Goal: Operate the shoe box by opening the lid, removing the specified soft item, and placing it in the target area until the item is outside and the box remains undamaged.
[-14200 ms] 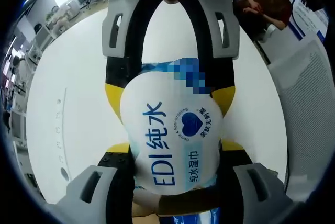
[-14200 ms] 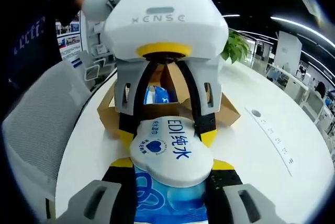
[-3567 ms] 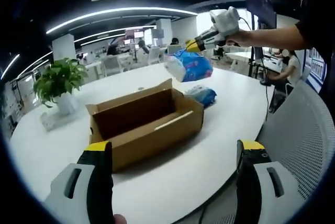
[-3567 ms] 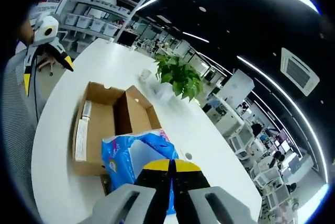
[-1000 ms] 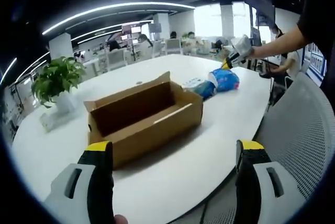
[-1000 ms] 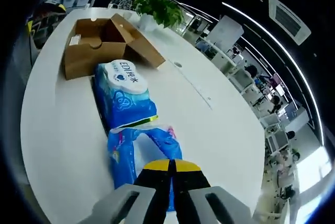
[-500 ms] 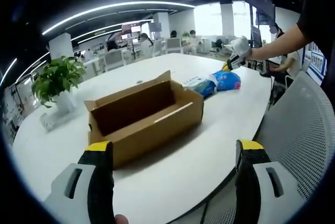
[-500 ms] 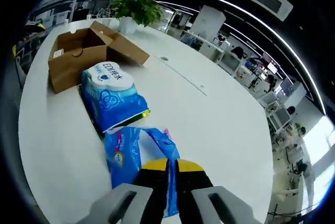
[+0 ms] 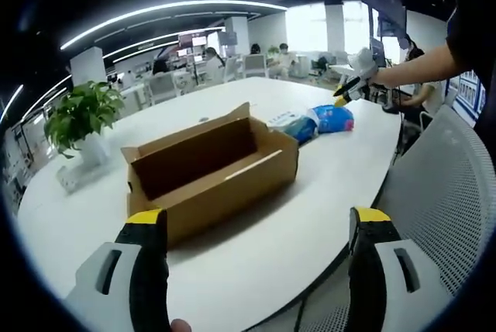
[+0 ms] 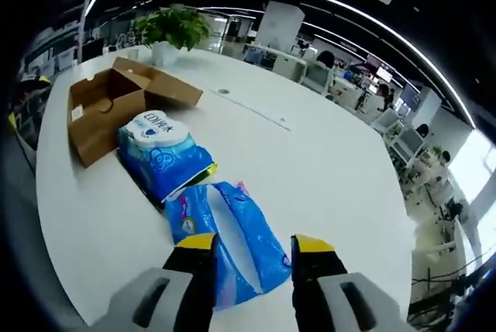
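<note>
Jaws of the right gripper (image 10: 253,248) stand apart and hold nothing, with the soft blue plastic pack (image 10: 232,237) lying flat on the round white table (image 10: 333,169) just past them, out of the open brown cardboard box (image 9: 209,173). The left gripper (image 9: 260,227) waits wide open and empty near the box, perhaps to keep out of the way.

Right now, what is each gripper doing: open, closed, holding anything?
Left gripper: open, holding nothing, facing the cardboard box.
Right gripper: open, holding nothing, jaws apart over the blue soft pack lying on the table.
</note>
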A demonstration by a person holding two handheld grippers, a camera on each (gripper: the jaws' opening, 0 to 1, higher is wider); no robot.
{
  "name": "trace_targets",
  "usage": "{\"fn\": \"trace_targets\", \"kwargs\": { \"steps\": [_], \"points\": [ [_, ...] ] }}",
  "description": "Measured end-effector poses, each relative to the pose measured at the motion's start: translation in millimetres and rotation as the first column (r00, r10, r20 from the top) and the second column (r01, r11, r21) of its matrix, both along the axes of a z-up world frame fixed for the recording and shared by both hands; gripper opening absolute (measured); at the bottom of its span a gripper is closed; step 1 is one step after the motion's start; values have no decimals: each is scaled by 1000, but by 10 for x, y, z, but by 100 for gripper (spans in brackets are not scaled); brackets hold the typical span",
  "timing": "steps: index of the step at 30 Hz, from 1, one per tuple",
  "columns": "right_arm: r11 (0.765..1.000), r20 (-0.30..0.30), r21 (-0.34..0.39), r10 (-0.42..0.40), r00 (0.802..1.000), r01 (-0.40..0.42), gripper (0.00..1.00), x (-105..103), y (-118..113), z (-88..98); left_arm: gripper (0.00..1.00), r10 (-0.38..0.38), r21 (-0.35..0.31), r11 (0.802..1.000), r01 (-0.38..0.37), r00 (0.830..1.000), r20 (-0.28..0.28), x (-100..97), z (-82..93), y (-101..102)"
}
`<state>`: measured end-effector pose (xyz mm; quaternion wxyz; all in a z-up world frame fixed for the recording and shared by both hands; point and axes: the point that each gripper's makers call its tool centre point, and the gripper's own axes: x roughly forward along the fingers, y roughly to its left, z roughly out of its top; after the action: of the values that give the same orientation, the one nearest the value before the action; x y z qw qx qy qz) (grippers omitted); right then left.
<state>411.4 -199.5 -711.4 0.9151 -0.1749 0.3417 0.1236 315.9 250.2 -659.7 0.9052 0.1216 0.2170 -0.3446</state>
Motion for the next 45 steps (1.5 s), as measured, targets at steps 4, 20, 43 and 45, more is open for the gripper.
{"fn": "trace_targets", "kwargs": {
  "steps": [4, 20, 43, 45],
  "points": [
    [1000, -14, 3, -20, 1000, 20, 49, -97, -25, -97, 98, 3, -10, 1000, -3, 1000, 1, 3, 8, 0],
    [993, -110, 42, -104, 988, 110, 56, -335, 74, -622, 97, 36, -15, 999, -36, 999, -1, 40, 8, 56],
    [999, -127, -13, -37, 991, 35, 46, -190, -25, -681, 96, 25, 24, 999, -25, 999, -23, 17, -68, 64],
    [1000, -128, -17, -25, 991, 23, 46, -177, -29, -678, 96, 26, 27, 999, -25, 999, -26, 13, -70, 64]
  ]
}}
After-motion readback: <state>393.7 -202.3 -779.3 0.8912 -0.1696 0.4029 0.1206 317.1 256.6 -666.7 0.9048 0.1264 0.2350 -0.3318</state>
